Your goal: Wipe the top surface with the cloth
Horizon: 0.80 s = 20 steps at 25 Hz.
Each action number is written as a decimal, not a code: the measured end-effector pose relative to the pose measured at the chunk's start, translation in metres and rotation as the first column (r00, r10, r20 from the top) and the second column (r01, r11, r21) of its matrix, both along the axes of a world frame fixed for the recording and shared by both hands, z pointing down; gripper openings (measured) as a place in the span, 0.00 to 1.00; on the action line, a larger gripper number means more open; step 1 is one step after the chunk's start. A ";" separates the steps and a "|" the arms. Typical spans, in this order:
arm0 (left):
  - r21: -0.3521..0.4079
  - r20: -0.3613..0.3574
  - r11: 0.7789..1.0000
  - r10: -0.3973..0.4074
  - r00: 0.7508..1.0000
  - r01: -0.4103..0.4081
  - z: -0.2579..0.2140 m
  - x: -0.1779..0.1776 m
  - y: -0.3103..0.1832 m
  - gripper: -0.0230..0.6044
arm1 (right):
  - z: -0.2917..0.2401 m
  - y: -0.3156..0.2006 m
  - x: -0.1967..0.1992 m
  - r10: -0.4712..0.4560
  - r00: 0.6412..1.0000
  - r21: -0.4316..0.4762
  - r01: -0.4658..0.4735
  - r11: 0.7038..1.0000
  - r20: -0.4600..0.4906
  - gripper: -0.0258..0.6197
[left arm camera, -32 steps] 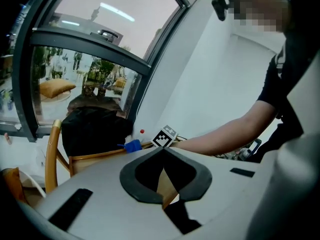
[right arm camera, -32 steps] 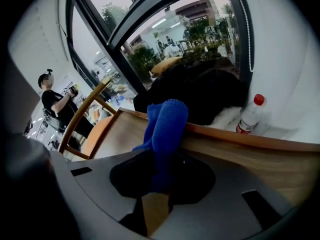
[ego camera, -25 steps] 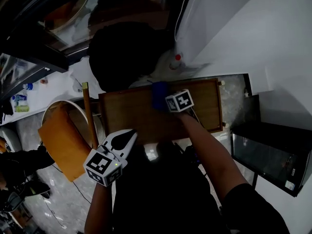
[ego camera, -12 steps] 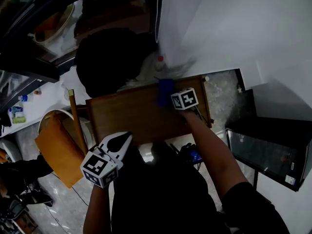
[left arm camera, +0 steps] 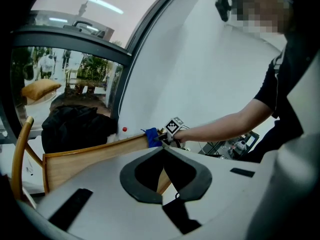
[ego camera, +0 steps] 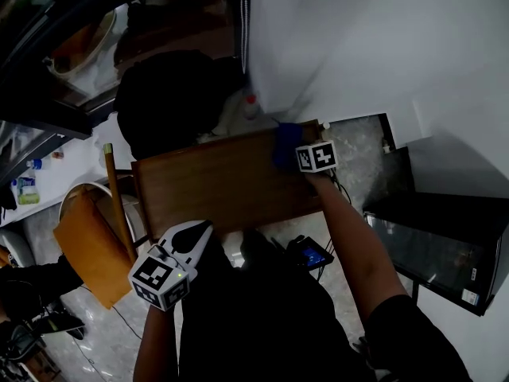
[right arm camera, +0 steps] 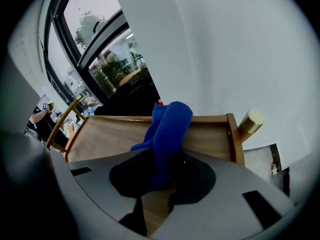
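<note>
**Q:** What is the R gripper [right arm camera: 162, 160] doing?

**A:** It is clenching the blue cloth [right arm camera: 167, 126]. The jaws are pinching the cloth's lower end, and the rest is bunching up above them.

**Q:** Where is the cloth sitting?

**A:** Over the far right corner of the wooden table [ego camera: 211, 185], just inside the raised rim and beside the white wall [ego camera: 374, 46]. Whether it is pressing on the wood can't be told.

**Q:** And the L gripper [left arm camera: 163, 150]?

**A:** It is hovering off the table's near edge, towards the left and well apart from the cloth. Its jaws are meeting at the tips w/ nothing between them.

**Q:** What else is showing?

**A:** A dark bundle [ego camera: 171, 94] is lying at the table's far left edge. A chair [ego camera: 91, 241] w/ an orange seat is standing to the left, and a red-capped bottle [ego camera: 250, 106] is standing behind the table by the wall.
</note>
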<state>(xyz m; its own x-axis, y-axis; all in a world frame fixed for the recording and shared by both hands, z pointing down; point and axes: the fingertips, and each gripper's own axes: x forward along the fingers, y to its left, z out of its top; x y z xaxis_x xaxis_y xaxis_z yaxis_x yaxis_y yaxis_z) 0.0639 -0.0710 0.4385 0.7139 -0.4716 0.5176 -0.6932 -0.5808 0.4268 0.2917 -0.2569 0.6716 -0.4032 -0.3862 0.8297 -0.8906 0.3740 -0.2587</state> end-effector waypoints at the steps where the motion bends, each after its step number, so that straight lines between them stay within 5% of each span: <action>1: -0.001 0.002 1.000 -0.002 1.000 0.002 0.000 0.001 0.001 0.06 | 0.000 -0.001 0.004 -0.001 1.000 -0.004 0.001 1.000 -0.002 0.19; 20: -0.007 0.010 0.997 -0.079 0.997 0.079 0.003 -0.018 0.020 0.05 | -0.007 -0.019 0.070 0.205 0.964 0.027 -0.203 0.979 -0.167 0.20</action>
<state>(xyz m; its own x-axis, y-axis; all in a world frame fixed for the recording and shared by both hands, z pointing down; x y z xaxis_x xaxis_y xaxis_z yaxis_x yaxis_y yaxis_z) 0.0460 -0.0513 0.4412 0.6696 -0.5225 0.5279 -0.7408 -0.5211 0.4239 0.3621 -0.2764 0.6645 -0.1699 -0.4542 0.8746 -0.9787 0.1814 -0.0959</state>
